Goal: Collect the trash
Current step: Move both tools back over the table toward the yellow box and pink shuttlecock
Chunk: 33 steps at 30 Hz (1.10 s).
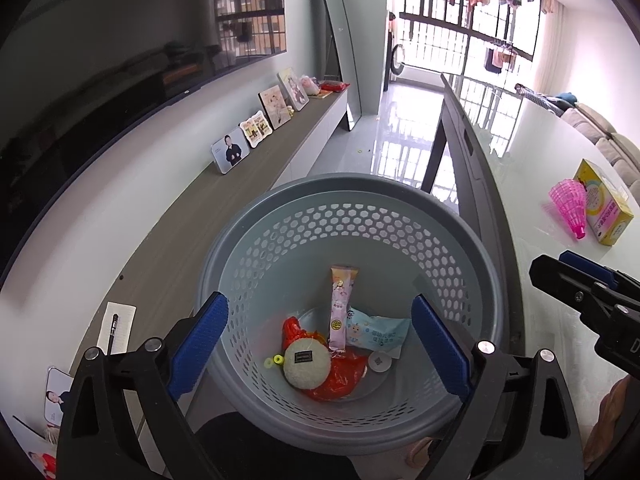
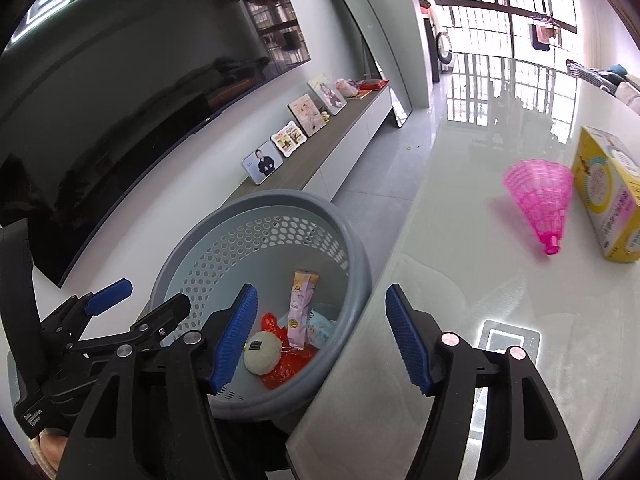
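Left gripper (image 1: 320, 344) is hanging over the grey perforated basket (image 1: 472, 248), jaws spread wide, nothing between them. Right gripper (image 2: 320, 340) is straddling the basket rim and table edge, jaws apart, empty.

Remaining trash is sitting on the white table (image 2: 460, 240) at about 2 o'clock from the right gripper: a pink plastic shuttlecock (image 2: 540, 204) lying on its side, touching a yellow carton (image 2: 608, 200).

The shuttlecock is looking very light, with a springy, crushable skirt; likely best pinched at the stiff nose. The carton is probably light and rigid; grip across its narrow faces.
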### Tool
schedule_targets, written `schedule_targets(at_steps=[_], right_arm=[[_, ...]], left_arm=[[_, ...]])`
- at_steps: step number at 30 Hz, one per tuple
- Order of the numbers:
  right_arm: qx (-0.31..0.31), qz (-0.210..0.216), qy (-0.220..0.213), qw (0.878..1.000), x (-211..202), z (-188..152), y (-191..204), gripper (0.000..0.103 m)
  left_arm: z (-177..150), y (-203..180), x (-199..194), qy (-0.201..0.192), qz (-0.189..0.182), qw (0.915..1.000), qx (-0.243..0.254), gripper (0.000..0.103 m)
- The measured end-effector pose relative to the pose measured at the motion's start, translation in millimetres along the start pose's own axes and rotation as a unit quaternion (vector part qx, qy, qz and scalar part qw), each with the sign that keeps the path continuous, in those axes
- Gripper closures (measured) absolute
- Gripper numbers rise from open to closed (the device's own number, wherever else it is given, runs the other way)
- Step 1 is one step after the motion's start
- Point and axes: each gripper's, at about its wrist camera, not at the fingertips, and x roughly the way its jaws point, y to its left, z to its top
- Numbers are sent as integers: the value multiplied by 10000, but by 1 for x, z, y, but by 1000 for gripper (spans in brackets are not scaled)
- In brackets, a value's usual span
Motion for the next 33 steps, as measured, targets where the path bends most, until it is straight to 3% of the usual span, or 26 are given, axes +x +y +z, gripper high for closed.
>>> schedule_targets(at_steps=[12,33], right_arm=[[216,-440,-251,9985,-60,-23,-39,38],[1013,-1061,-430,9883,-128,-53,-160,38]], left_arm=[[-1,-50,-25,-107,-289,9991,276,11],[3,-159,-45,-128,-773,9946,682,11]])
